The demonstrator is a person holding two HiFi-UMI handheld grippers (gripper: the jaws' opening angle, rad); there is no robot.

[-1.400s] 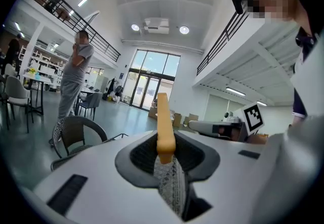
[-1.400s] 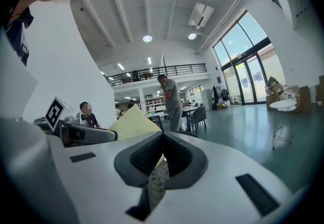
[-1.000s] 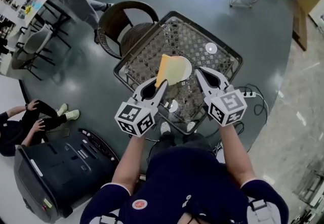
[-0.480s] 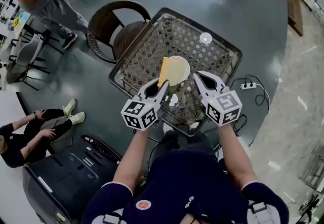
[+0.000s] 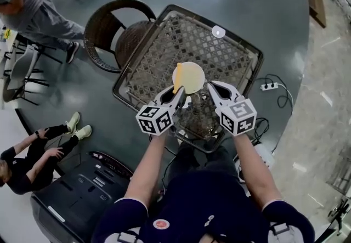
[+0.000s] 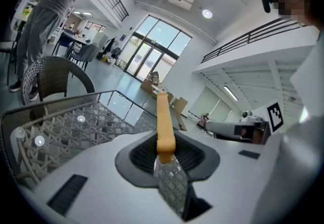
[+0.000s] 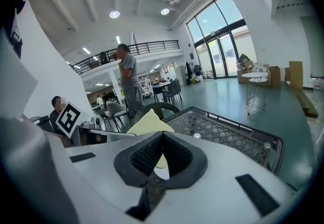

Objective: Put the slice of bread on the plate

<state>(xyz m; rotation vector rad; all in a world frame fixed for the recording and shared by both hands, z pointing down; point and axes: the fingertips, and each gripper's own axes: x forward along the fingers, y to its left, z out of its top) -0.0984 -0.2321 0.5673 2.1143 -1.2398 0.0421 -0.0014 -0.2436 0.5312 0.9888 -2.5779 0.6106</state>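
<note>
A slice of bread (image 5: 182, 78), pale yellow with an orange crust, stands nearly on edge just over the white plate (image 5: 201, 71) on the lattice-topped table (image 5: 164, 44). My left gripper (image 5: 177, 95) is shut on the slice's near end. In the left gripper view the bread (image 6: 164, 122) rises edge-on out of the left gripper (image 6: 165, 156). My right gripper (image 5: 213, 89) hovers just right of the plate, jaws a little apart with nothing between them. From the right gripper (image 7: 162, 160), the bread (image 7: 146, 124) and a bit of plate (image 7: 163, 172) show.
A wicker chair (image 5: 118, 30) stands at the table's far left. A small white disc (image 5: 218, 31) lies near the far edge. A person (image 5: 30, 9) walks at upper left, another sits on the floor (image 5: 24, 162) beside a black case (image 5: 82, 192). A power strip (image 5: 269, 86) lies right.
Both grippers have come down toward the table. The bread has sunk with the left gripper to just over the plate and turned more edge-on. The walking person moved left.
</note>
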